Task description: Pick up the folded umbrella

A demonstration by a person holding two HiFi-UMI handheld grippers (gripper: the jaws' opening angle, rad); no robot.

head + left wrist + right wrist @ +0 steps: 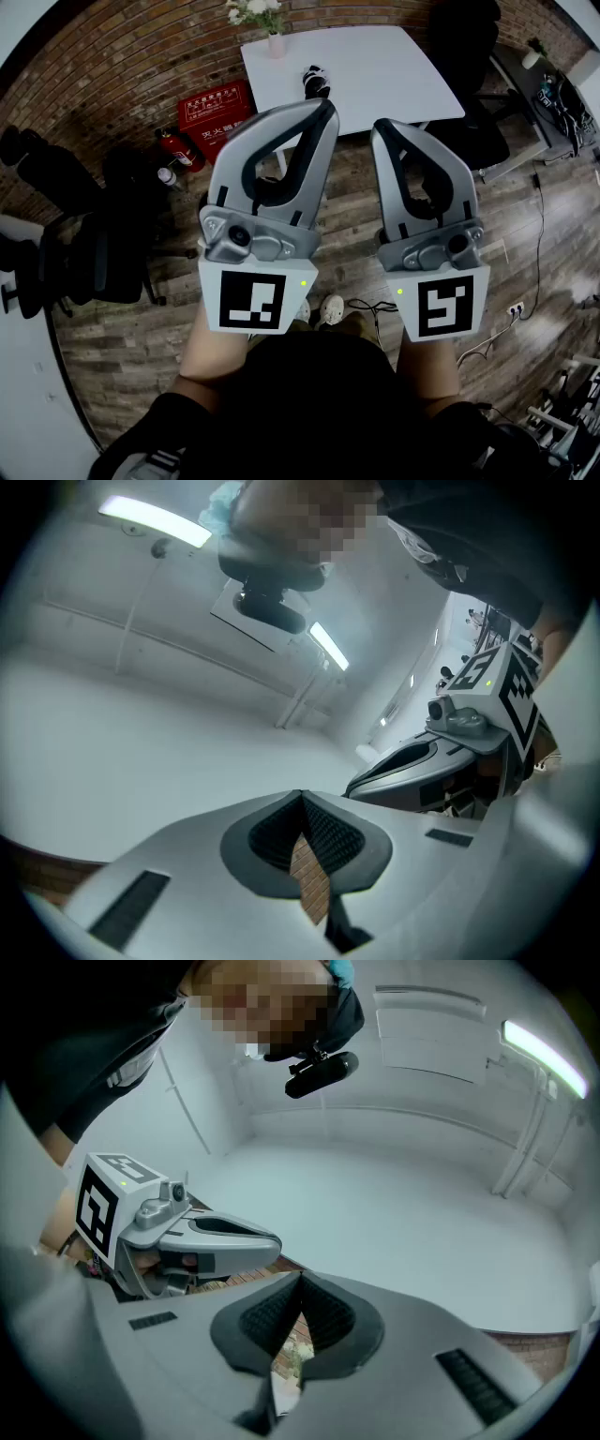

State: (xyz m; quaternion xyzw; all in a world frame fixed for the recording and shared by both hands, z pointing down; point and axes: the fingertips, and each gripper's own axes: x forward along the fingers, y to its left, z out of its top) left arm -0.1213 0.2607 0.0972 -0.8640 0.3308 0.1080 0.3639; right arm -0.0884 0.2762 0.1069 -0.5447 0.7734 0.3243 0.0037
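A small dark folded umbrella [316, 82] lies on the white table [375, 66] at the far side of the room. Both grippers are held up side by side in front of me, well short of the table and pointing upward. The left gripper [325, 106] is shut, its tips meeting with nothing between them; in its own view the left gripper [300, 796] shows only ceiling and brick beyond. The right gripper [382, 129] is also shut and empty, and in its own view the right gripper [300, 1275] shows the same. Each gripper view shows the other gripper beside it.
A vase of flowers [273, 33] stands on the table's left edge. A red fire-equipment box [217, 114] and an extinguisher [180, 150] sit on the wood floor left of the table. Black chairs [66, 262] stand at the left, another [473, 84] beside the table. Cables [487, 345] trail at right.
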